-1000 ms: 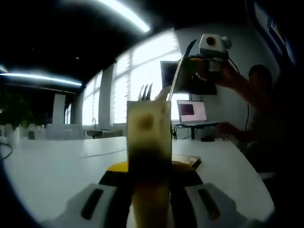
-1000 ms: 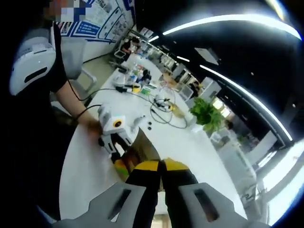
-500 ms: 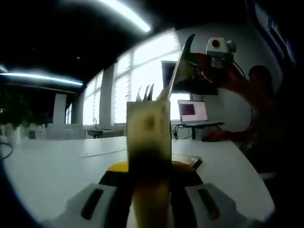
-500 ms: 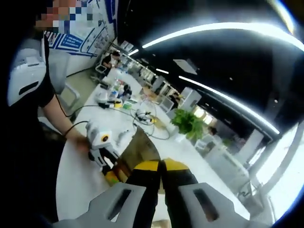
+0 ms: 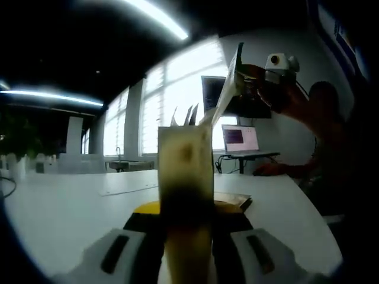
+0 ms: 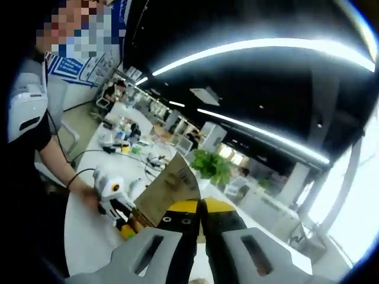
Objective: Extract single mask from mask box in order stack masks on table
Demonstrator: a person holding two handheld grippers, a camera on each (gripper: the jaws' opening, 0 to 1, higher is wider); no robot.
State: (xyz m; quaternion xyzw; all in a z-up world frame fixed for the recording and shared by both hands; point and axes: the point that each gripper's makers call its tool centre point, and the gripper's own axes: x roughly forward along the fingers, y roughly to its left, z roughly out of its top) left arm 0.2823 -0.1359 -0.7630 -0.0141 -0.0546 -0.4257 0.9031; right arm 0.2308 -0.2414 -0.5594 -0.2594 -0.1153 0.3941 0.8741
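On the white desk [image 5: 71,219], near its edge closest to us, we hold the mask box [image 5: 185,171] upright, with our left claw [image 5: 188,236] clamped on its lower part. More masks poke up from the box's open top. Above it, our right claw [image 5: 251,74] is pinched shut on a single mask [image 5: 228,89], which it has lifted high; in the left gripper view the mask's lower end seems to reach the box mouth, so we cannot tell whether it is fully free. In the right gripper view the mask [image 6: 169,189] hangs as a tan sheet just beyond the closed jaws.

The risk, as we judge it, is dragging a neighbouring mask out with this one if their ear loops are tangled. A slanted pull could also tip the box in our left claw. The thin pinch at the mask's edge might slip, dropping it short of the stacking spot.
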